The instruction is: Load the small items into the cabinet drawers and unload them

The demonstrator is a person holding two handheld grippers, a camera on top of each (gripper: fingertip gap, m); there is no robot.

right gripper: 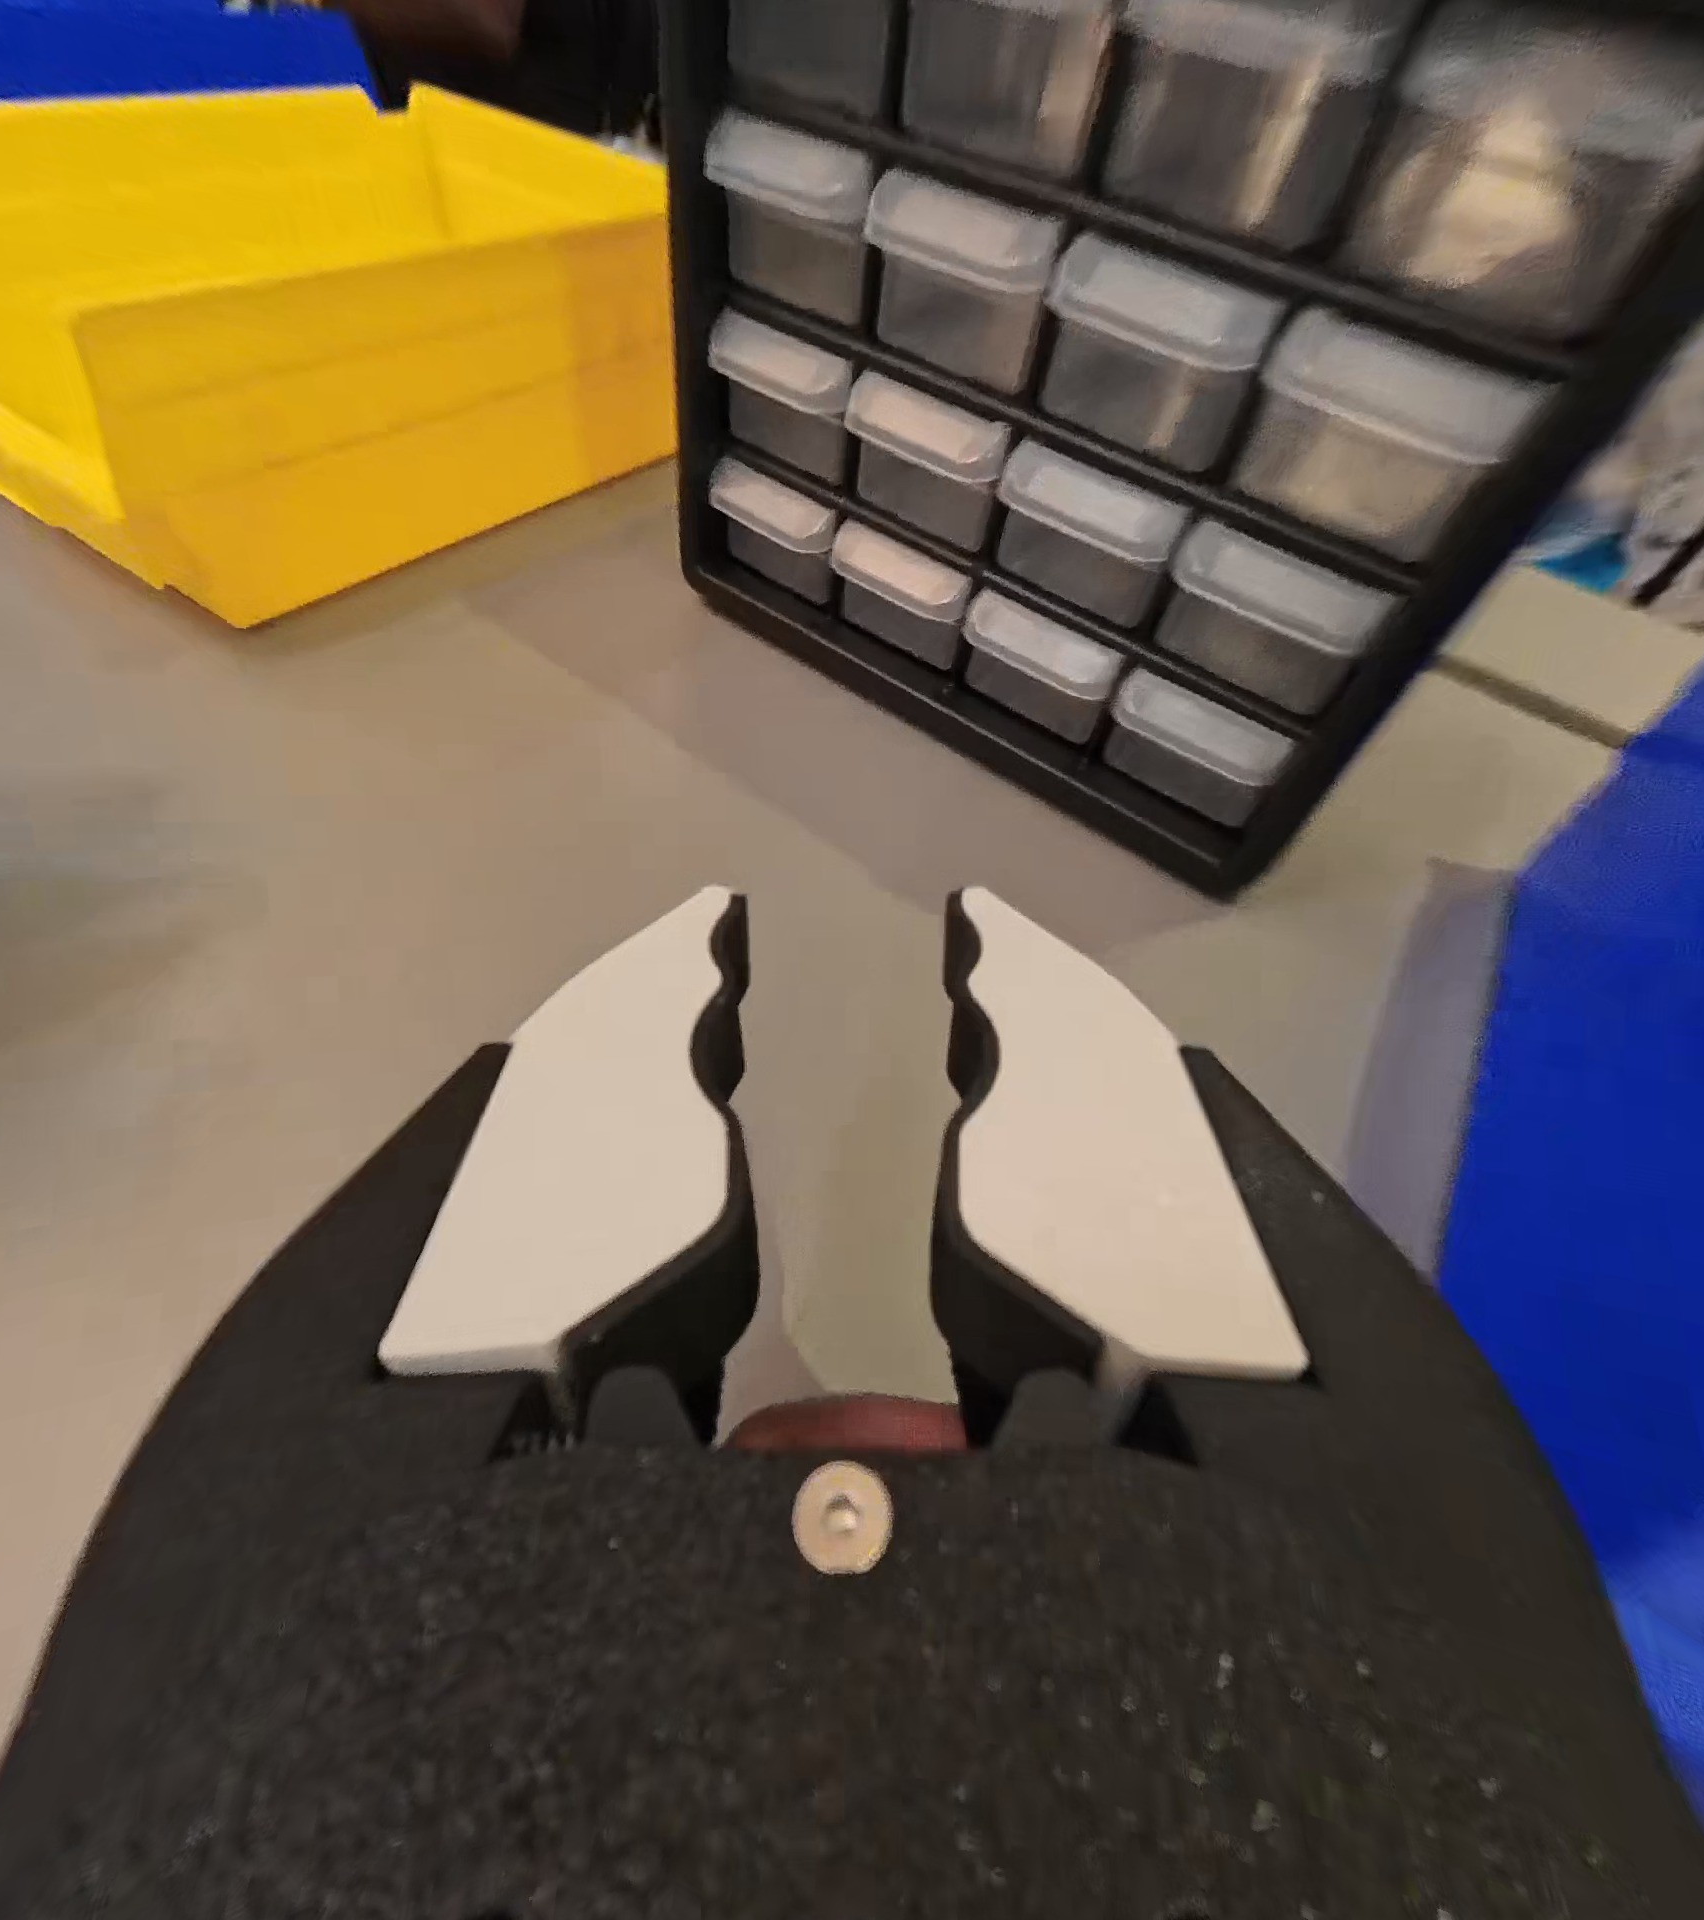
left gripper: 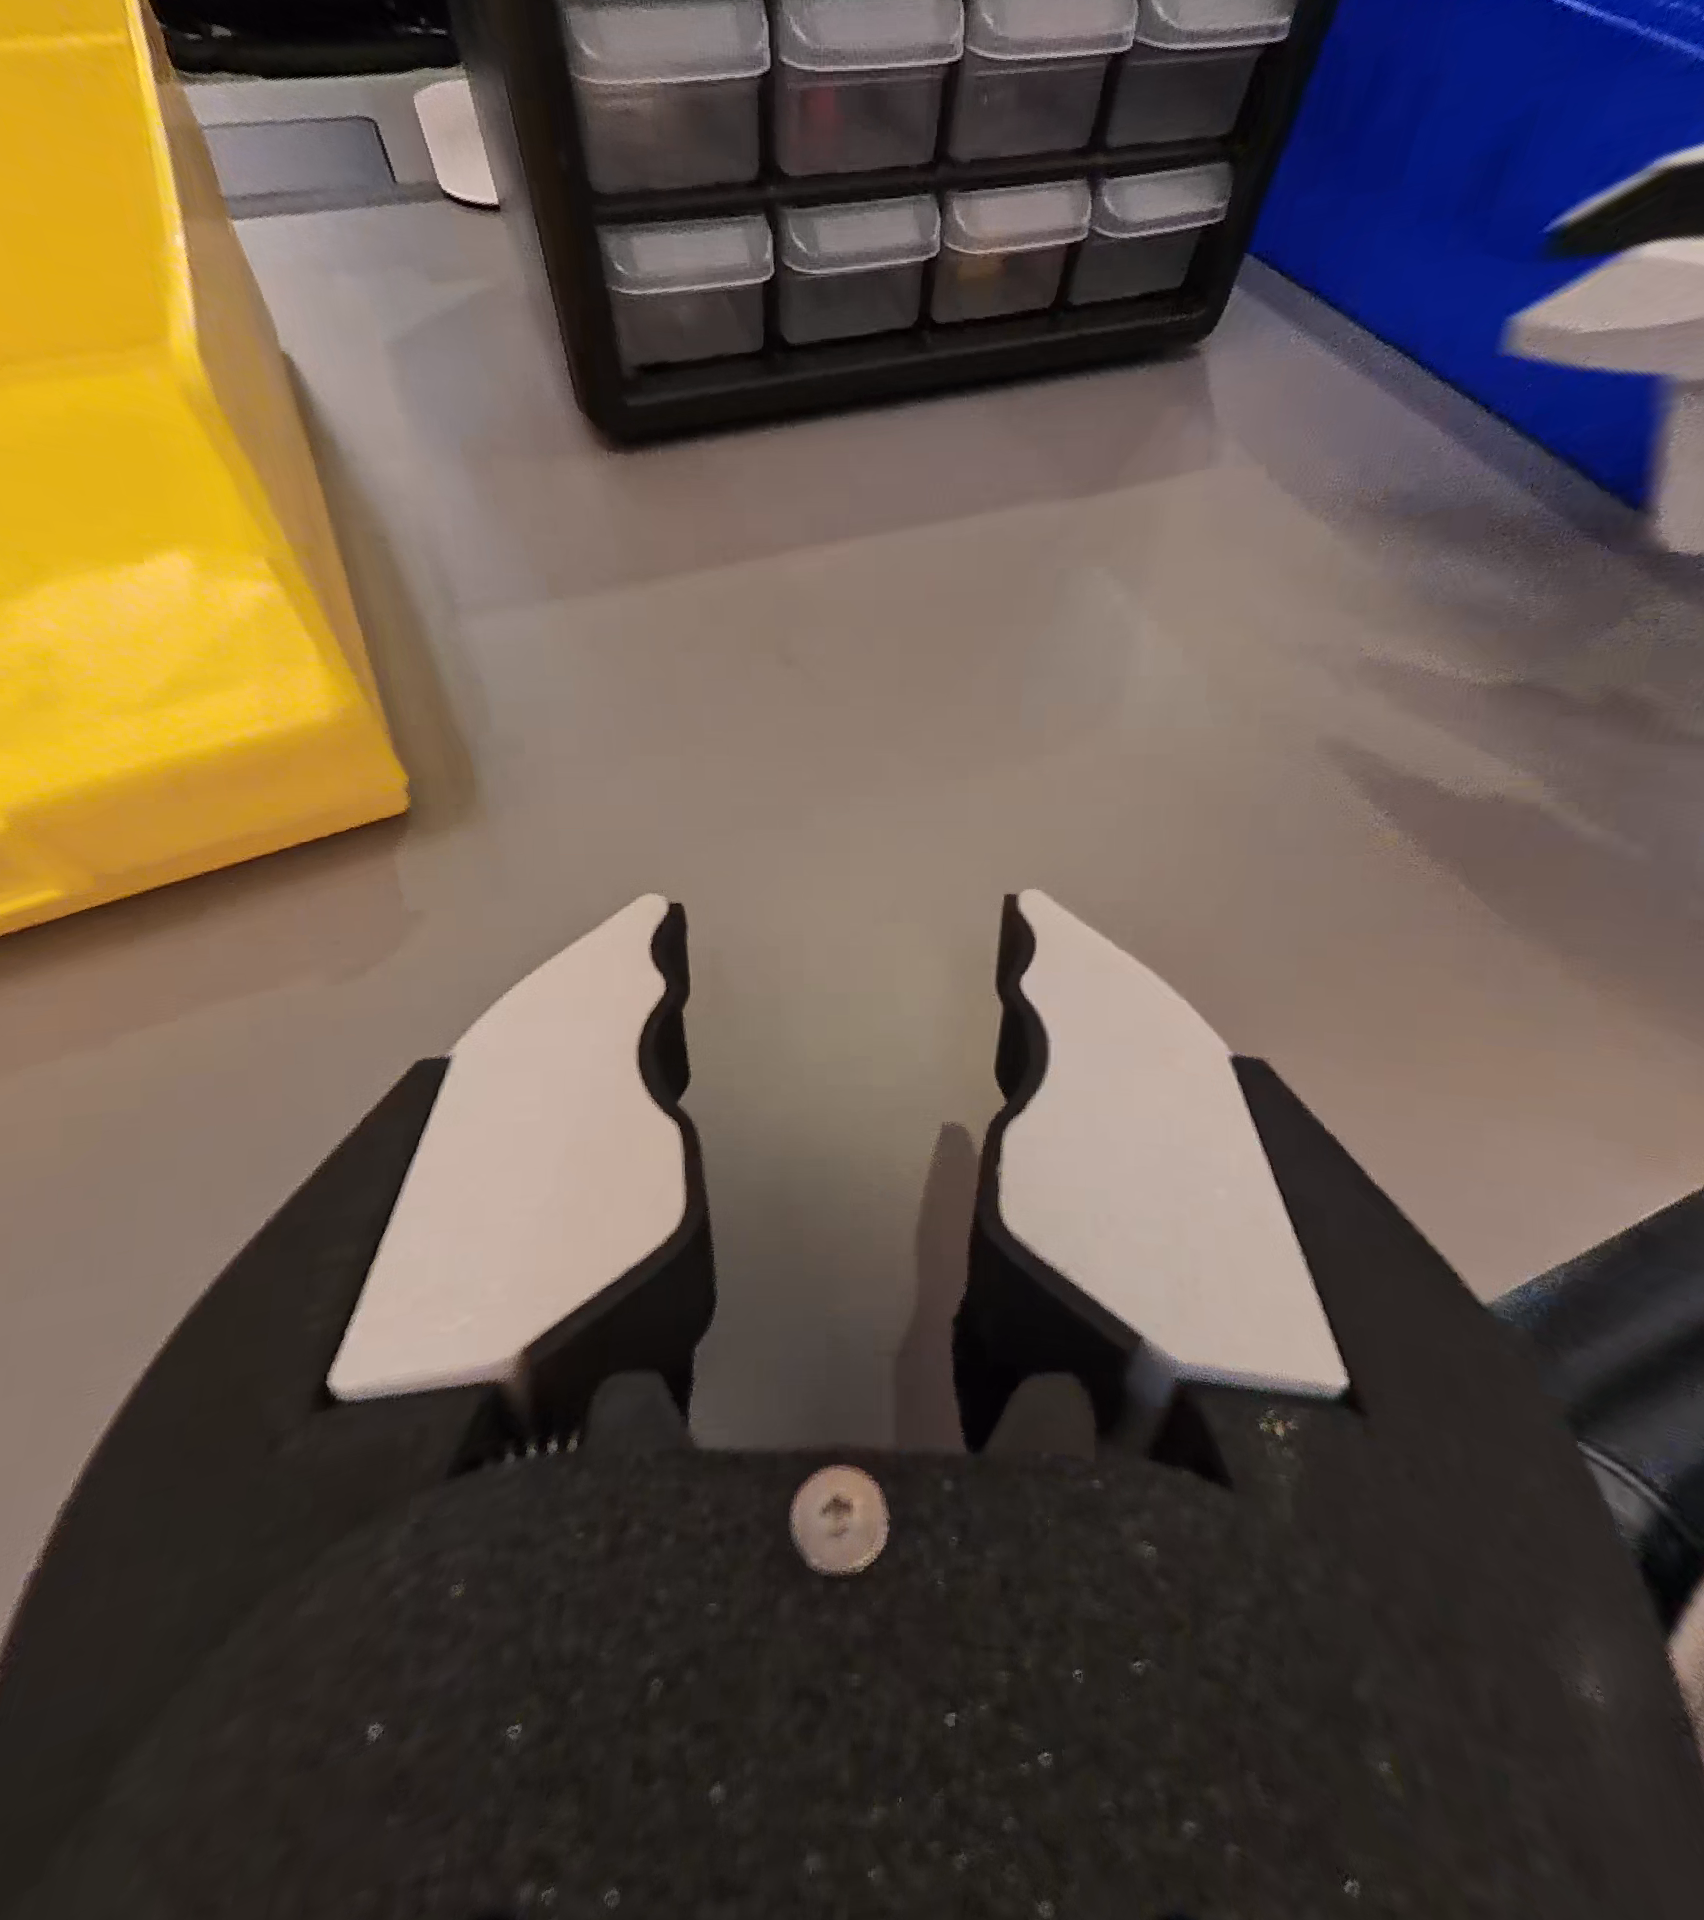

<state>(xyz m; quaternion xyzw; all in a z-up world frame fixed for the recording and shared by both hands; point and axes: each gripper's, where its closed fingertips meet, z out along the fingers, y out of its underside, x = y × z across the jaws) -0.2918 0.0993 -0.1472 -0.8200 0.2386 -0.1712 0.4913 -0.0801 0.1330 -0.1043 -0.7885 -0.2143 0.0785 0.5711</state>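
Cabinet (right gripper: 1066,499) stood on grey surface (left gripper: 931,675) between yellow bin (right gripper: 339,416) and blue bin (right gripper: 1637,1143), translucent drawers (left gripper: 858,265) all pushed in, contents too blurred to identify. Left claw (left gripper: 843,914) gaped empty; right claw (right gripper: 848,904) narrower, also empty.

The tabletop (left gripper: 827,675) looked smooth and semi-glossy grey, carrying soft reflections. The cabinet (right gripper: 1232,852) had a black plastic frame, its drawers (right gripper: 962,281) of clear, frosted-looking plastic. The yellow bin (right gripper: 328,416) and blue bin (right gripper: 1637,1143) were smooth, slightly shiny plastic. The left gripper (left gripper: 843,925) showed matt grey fingers (left gripper: 536,1174), a grainy black body and a bright metal screw (left gripper: 839,1518).
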